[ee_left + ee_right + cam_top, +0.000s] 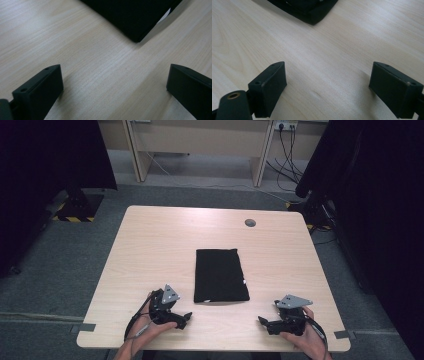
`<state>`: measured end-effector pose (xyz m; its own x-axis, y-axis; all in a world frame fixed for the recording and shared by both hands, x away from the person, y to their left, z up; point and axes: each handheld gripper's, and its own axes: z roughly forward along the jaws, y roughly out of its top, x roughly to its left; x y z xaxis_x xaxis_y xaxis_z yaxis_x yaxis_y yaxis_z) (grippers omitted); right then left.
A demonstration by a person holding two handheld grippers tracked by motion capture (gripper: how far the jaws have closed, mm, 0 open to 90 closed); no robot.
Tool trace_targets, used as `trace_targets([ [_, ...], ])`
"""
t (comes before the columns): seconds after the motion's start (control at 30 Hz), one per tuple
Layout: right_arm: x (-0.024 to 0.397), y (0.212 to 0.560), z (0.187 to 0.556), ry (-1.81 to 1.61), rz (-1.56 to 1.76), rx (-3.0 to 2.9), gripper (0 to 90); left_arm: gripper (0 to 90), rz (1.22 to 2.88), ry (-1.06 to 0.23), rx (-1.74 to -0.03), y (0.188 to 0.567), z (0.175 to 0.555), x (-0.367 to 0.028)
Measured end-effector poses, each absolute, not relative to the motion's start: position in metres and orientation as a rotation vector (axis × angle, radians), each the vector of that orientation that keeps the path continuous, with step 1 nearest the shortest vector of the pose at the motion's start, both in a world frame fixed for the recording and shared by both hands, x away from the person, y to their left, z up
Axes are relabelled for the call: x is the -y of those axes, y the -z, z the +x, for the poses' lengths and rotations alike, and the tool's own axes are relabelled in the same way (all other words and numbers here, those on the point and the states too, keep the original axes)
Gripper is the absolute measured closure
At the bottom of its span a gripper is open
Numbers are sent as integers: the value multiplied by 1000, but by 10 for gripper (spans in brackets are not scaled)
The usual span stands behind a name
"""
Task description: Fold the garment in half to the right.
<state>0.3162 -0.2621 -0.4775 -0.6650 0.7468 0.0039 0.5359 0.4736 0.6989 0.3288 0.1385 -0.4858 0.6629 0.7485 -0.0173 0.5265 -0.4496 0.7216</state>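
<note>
1. Nearest the high camera were the person's two hands, which came in over the near edge of the light wooden table [150, 240], each holding a black gripper.
2. On the person's left, the left gripper [186, 318] rested low over the table near its front edge, its grey three-cornered plate on top and its cable looping back toward the wrist.
3. Its jaws stood wide apart and held nothing; in the left gripper view [113, 82] only bare wood grain lay between them.
4. On the person's right, the right gripper [263, 322] sat at about the same depth, also low over the table top, with its jaws pointing inward toward the other gripper.
5. Its jaws were likewise spread and empty, with bare table between them in the right gripper view [328, 80].
6. Between the two grippers and a little farther from the person lay the folded black cloth [220, 275], flat on the table, its long sides running away from the person.
7. Neither gripper touched it: in each gripper view one near corner of the cloth lay ahead of the open jaws [130, 17] [309, 11].
8. Farther back, near the far edge, sat a small round grey cable port [250, 223] in the table top.
</note>
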Motion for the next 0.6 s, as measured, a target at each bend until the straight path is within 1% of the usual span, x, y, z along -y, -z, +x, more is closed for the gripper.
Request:
trace_targets([
  [0.6, 268, 479, 295, -1001, 1115, -2384, 141, 0, 2157, -399, -988, 486, 321, -140],
])
